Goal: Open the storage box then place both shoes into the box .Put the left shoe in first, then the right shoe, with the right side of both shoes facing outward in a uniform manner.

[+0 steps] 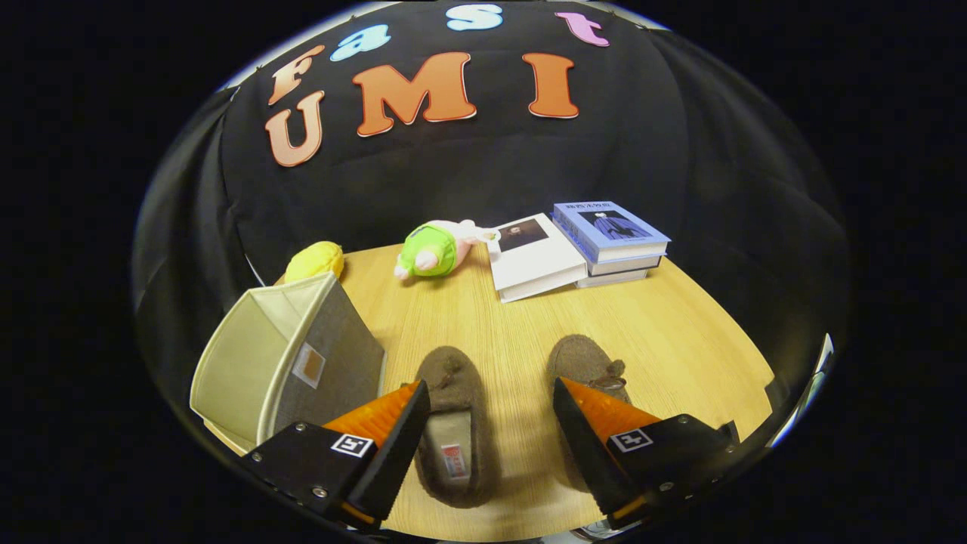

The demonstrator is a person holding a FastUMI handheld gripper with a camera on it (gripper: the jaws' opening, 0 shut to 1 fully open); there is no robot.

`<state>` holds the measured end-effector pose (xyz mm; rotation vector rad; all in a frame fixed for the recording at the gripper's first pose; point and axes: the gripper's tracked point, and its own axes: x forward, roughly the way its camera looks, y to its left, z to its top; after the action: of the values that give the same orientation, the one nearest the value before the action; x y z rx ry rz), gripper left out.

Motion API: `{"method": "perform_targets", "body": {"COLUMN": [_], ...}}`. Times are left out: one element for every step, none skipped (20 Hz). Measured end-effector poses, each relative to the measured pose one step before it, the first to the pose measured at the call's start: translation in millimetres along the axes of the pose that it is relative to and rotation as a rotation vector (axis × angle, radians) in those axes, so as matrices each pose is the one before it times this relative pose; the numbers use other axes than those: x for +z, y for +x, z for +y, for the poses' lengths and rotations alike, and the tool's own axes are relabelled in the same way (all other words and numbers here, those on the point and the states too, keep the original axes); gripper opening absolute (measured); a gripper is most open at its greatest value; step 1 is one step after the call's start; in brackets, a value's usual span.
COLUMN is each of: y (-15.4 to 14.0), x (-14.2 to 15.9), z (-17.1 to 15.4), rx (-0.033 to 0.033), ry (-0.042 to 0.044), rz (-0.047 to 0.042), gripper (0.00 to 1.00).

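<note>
The tool [491,408] is held wide open and empty, tilted down over the wooden surface [680,332], with nothing gripped. The left slipper [457,423] is seen between its fingers, close to the left one, while the right slipper [585,366] is partly covered by the right finger. Left of the left slipper, the fabric storage box [283,363] is seen tipped on its side, its mouth turned away from the slippers. A finger could be caught on the box's soft wall, so the box might be pushed or collapsed rather than opened. Beyond the left slipper, a yellow plush toy [315,261], a green plush toy [430,249] and stacked books [574,249] are seen.
</note>
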<state>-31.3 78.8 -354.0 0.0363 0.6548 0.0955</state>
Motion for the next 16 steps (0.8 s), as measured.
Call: {"method": "perform_targets", "body": {"y": [4.06,0.68,2.61,3.57,3.60,3.10,2.11,3.28,7.70,6.26,5.75,5.13,5.68,6.31,3.89,1.51], "x": [-8.43,-7.09,-6.97,-5.46,-5.03,-4.00,-4.76,-3.33,-4.25,-3.16,-2.46,-1.78,-2.97,-4.02,-2.48,0.57], "z": [-0.85,0.04,0.47,1.35,2.64,1.98,5.70,2.37,1.99,0.28,-1.70,-0.94,-1.00,0.32,-0.03,3.96], "rx": [0.00276,0.00580,0.00924,0.01339,0.01145,0.01047,0.00802,0.00963,0.00606,0.00448,-0.00193,-0.00077,-0.00398,0.00561,0.01023,0.01513], "ry": [-0.00404,-0.00883,-0.01127,-0.01278,-0.01400,-0.00986,-0.00519,-0.00275,-0.00177,-0.00319,0.00023,0.00251,0.00673,0.00878,0.01547,0.01682], "rz": [0.01553,0.01826,0.01547,0.01309,0.01338,0.00765,0.00739,0.00910,0.01165,0.01364,0.01081,0.01108,0.01464,0.02031,0.01364,0.00188], "gripper": [0.98,0.97,0.96,0.94,0.92,0.89,0.86,0.82,0.78,0.74,0.72,0.64,0.60,0.53,0.49,0.42]}}
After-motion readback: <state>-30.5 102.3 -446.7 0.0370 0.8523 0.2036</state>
